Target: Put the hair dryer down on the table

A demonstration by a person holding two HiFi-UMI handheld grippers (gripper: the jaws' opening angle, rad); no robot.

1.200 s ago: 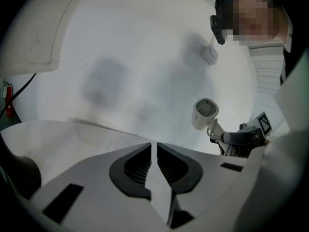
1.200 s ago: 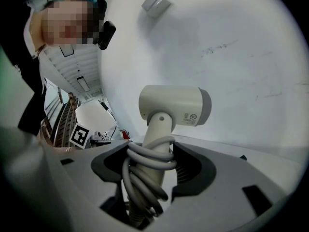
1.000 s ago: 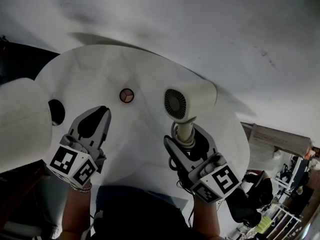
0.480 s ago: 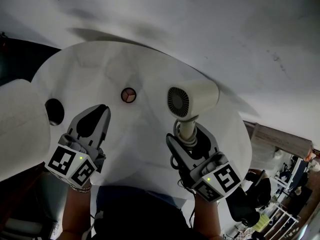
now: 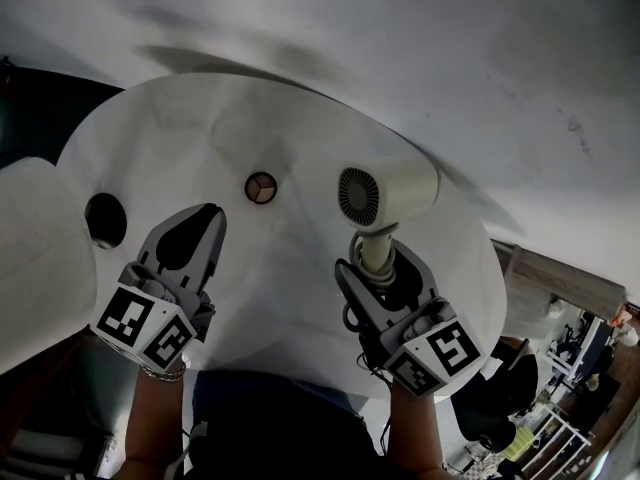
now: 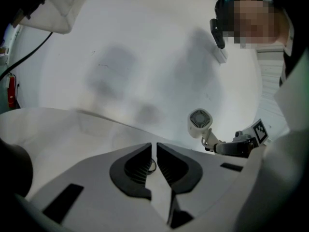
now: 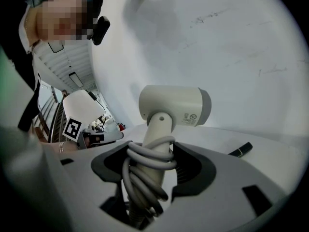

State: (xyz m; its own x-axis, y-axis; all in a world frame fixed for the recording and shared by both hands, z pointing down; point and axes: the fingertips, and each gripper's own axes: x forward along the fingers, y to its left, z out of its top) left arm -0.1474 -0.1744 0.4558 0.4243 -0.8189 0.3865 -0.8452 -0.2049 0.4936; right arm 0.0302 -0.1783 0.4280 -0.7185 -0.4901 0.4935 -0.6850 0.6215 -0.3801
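Observation:
A white hair dryer (image 5: pixel 385 192) stands upright in the air over the round white table (image 5: pixel 170 138), rear grille toward me. Its handle, wrapped with a grey cord (image 7: pixel 147 166), sits between the jaws of my right gripper (image 5: pixel 376 264), which is shut on it. In the right gripper view the dryer (image 7: pixel 176 105) rises straight out of that gripper (image 7: pixel 153 164). My left gripper (image 5: pixel 203 218) hovers over the table's left half, jaws shut with nothing in them. The left gripper view looks past that gripper (image 6: pixel 155 149) to the dryer (image 6: pixel 200 121) at the right.
A small round brown disc (image 5: pixel 261 187) lies mid-table between the grippers. A dark round hole or object (image 5: pixel 103 220) sits at the table's left edge beside a large white shape (image 5: pixel 30 258). A short black stick (image 7: pixel 240 150) lies on the table to the right.
The right gripper and the dryer have drifted slightly to the right in the view; its grip is the same. The left gripper has barely moved.

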